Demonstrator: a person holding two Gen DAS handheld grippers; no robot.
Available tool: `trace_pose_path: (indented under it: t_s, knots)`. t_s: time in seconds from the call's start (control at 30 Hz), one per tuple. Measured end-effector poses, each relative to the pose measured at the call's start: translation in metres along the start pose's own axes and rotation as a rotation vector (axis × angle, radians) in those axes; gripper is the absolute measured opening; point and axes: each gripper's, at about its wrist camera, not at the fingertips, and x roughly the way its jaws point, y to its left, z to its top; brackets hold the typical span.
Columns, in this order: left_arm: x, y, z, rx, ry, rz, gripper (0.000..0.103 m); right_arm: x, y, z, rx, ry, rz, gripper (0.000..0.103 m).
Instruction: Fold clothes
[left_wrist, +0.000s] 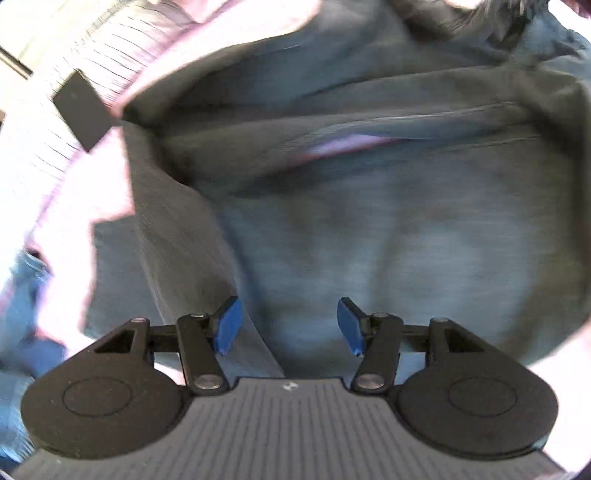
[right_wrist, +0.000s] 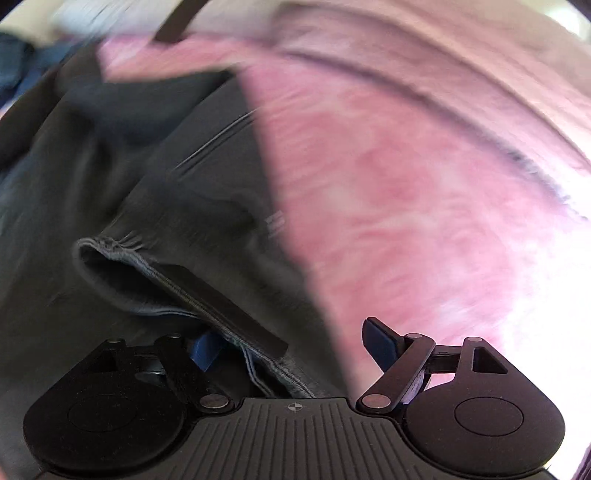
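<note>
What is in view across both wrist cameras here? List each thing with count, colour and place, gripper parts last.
dark garment: one, grey-blue, spread over the pink surface, fills most of the left wrist view; its hemmed opening lies just ahead of the right gripper
pink surface: one, mottled pink, under and beside the garment
black rectangle: one, lying flat at upper left, on a pale striped area; what it is cannot be told
blue fabric: one patch, left edge, blurred
left gripper: one, black with blue pads, open above the garment
right gripper: one, black with blue pads, open, the garment's hem between its fingers
</note>
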Motion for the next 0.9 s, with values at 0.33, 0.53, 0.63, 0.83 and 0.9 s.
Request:
trace_pose_path:
  t_s: [0.33, 0.53, 0.63, 0.83, 0.9]
  knots:
    - [-0.027, 0.126, 0.037, -0.198, -0.127, 0.314, 0.059, -0.080, -0.107, -0.028, 0.447, -0.036, -0.349, 0.074]
    - [-0.031, 0.045, -0.022, 0.074, -0.114, 0.101, 0.066, -0.126, 0.021, -0.038, 0.258, -0.077, -0.012, 0.075]
    - [-0.019, -0.008, -0.063, 0.314, -0.105, 0.039, 0.070, -0.147, 0.098, -0.052, 0.074, -0.090, 0.086, 0.075]
    - [0.010, -0.049, -0.111, 0.627, -0.178, 0.058, 0.084, -0.164, 0.234, -0.081, -0.360, -0.100, 0.201, 0.076]
    - [0.006, -0.042, -0.112, 0.600, -0.195, 0.045, 0.089, -0.160, 0.268, -0.089, -0.501, -0.098, 0.192, 0.076]
